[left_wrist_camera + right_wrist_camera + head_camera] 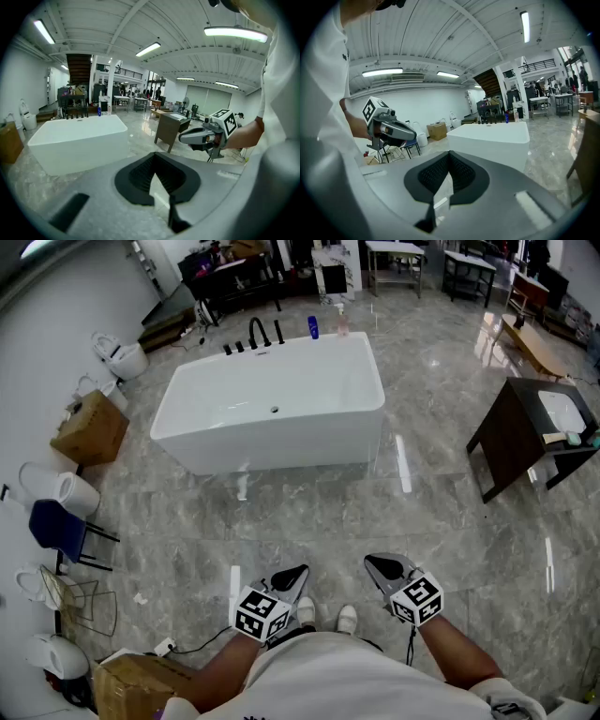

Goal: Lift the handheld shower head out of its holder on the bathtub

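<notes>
- While both tools hang low in front of the person, well apart from the bathtub [281, 442], the left gripper [302, 570] and the right gripper [370, 561] each have their jaws clenched tip to tip, with nothing between them.
- The handheld shower head [278, 331] is judged to be the upright black piece at the right end of the row of black fittings on the tub's far rim, just beside the curved spout [255, 332]. It sits in place, untouched.
- Risk 1: jaws that arrive clenched would knock the handset instead of straddling it, so they must be released on the approach.
- Risk 2: a blue bottle [313, 327] and a pale bottle [342, 324] stand near the fittings, and a wide reach across the rim could topple them.
- Risk 3: a slanted pull could bind the handset in its holder, and a hose, if one is attached, could drag against the lift.
- Hard to make out: the holder and any hose are too small to resolve, so picking out the handset among the fittings remains a judgement.
- In both gripper views the fittings are only tiny dark marks beyond the tub.
- Cut off: the lower edge of the head view crops the person's arms and body.
</notes>
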Demonstrator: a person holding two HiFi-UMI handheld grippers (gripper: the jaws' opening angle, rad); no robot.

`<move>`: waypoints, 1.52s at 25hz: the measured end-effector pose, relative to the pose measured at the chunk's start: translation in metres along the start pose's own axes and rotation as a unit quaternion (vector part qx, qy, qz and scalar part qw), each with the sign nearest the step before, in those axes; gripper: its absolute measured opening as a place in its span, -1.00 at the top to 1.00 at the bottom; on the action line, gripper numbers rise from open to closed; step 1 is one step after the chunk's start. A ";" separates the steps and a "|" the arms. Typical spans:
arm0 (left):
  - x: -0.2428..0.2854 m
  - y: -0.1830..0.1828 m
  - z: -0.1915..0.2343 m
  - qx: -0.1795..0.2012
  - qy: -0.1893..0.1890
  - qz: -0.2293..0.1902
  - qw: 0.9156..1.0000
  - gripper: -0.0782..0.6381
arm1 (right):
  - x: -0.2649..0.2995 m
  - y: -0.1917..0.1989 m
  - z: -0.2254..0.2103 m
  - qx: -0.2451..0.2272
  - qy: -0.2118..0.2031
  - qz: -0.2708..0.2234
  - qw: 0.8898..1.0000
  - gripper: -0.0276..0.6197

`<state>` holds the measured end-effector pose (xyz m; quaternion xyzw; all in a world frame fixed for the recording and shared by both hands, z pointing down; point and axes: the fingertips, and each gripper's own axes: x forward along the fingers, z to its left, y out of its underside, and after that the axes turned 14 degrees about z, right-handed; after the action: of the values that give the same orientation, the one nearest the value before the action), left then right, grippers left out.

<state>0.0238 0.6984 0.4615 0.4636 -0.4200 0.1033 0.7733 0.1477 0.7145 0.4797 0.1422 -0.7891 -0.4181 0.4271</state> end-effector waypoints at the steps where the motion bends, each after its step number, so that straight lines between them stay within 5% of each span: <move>1: 0.003 -0.011 0.002 0.006 0.000 -0.010 1.000 0.76 | 0.001 -0.007 -0.008 -0.008 0.004 -0.007 1.000 0.88; 14: 0.035 -0.055 0.034 0.013 0.025 -0.034 0.999 0.76 | 0.034 -0.039 -0.052 -0.011 0.017 -0.025 0.999 0.87; 19: 0.063 -0.082 0.077 0.003 0.049 -0.044 0.998 0.76 | 0.050 -0.071 -0.088 -0.004 0.036 -0.027 0.999 0.44; 27: 0.094 -0.166 0.139 0.029 0.081 -0.068 0.994 0.76 | 0.083 -0.148 -0.170 -0.013 0.079 -0.023 0.997 0.31; 38: 0.129 -0.229 0.219 -0.011 0.041 -0.076 0.996 0.76 | 0.154 -0.225 -0.266 -0.021 0.042 -0.007 0.999 -0.15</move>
<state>0.1090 0.3671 0.4616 0.4806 -0.3527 0.0587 0.8008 0.2377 0.3443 0.4649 0.1555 -0.7604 -0.4314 0.4599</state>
